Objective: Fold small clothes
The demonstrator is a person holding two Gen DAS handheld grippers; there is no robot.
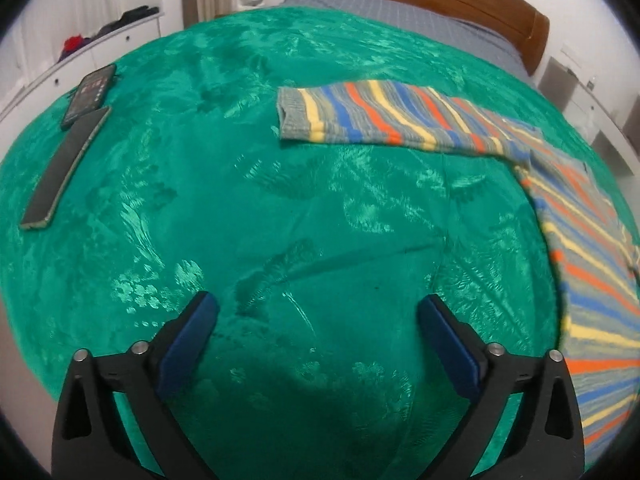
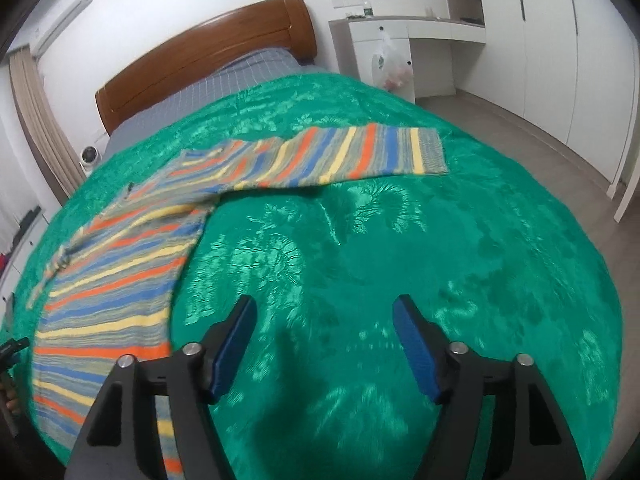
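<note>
A striped knit sweater (image 1: 576, 240) in grey, blue, orange and yellow lies flat on a green blanket (image 1: 280, 200). In the left wrist view its body runs down the right side and one sleeve (image 1: 360, 120) stretches left. In the right wrist view the sweater (image 2: 112, 280) lies at the left with the other sleeve (image 2: 360, 156) stretched right. My left gripper (image 1: 318, 308) is open and empty above bare blanket, left of the sweater. My right gripper (image 2: 324, 312) is open and empty above the blanket (image 2: 440, 260), right of the sweater body.
A phone (image 1: 90, 94) and a long dark flat case (image 1: 64, 168) lie at the blanket's far left. A wooden headboard (image 2: 208, 52) stands at the far end. White drawers (image 1: 60, 64) stand to the left. A white desk with a hanging plastic bag (image 2: 390, 64) stands to the right.
</note>
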